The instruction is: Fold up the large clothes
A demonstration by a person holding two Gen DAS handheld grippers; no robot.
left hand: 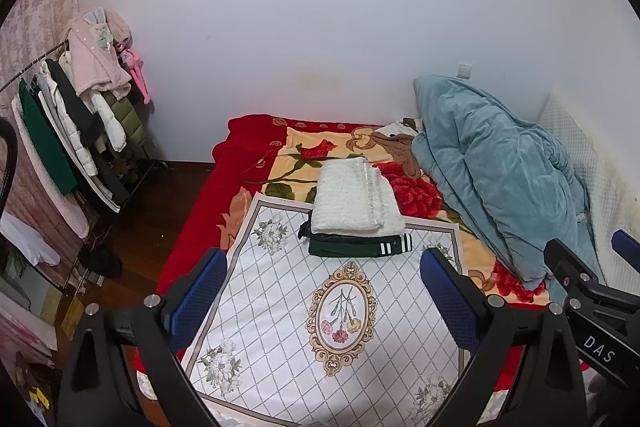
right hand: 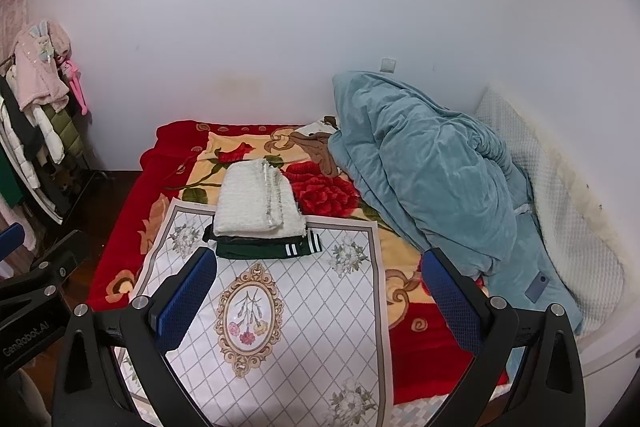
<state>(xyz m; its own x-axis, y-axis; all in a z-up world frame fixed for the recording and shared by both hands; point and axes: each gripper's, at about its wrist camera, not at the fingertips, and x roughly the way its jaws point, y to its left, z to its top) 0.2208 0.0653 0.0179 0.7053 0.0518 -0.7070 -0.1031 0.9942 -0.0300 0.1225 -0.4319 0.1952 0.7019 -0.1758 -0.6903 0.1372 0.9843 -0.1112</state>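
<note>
Bed [left hand: 188, 227] under a red floral blanket [left hand: 248, 163], filling the middle of both views; taken as landmark. Blue-grey quilt [right hand: 420, 179] heaped along the bed's right side against the wall, one only. White lattice-print cloth [left hand: 320, 327] spread flat over the bed's near half, one. Clothes rack [left hand: 68, 131] on the floor well left of the bed, hung with many garments, count unclear. Folded clothes in one stack at the far edge of the lattice cloth, mid-bed: white knit piece [left hand: 354, 199] on top, dark green garment with white stripes [left hand: 352, 247] beneath, two counted; possibly a third dark layer between, cannot tell. Small blue-grey phone-like object [right hand: 538, 285] lying on the quilt's near end, one. Two grippers: left gripper [left hand: 324, 291] and right gripper [right hand: 316, 291], both held above the bed's near half, jaws spread wide, nothing between the blue pads [left hand: 200, 291], neither touching cloth. Folding of these pieces looks done; nothing unfolded laid out on the lattice cloth. Risks, as judged: reaching over the stack for a next garment could catch the white knit and topple or skew it, since it overhangs the green piece; dragging the quilt could send the small object off the bed; pulling the lattice cloth would carry the stack along with it.
</note>
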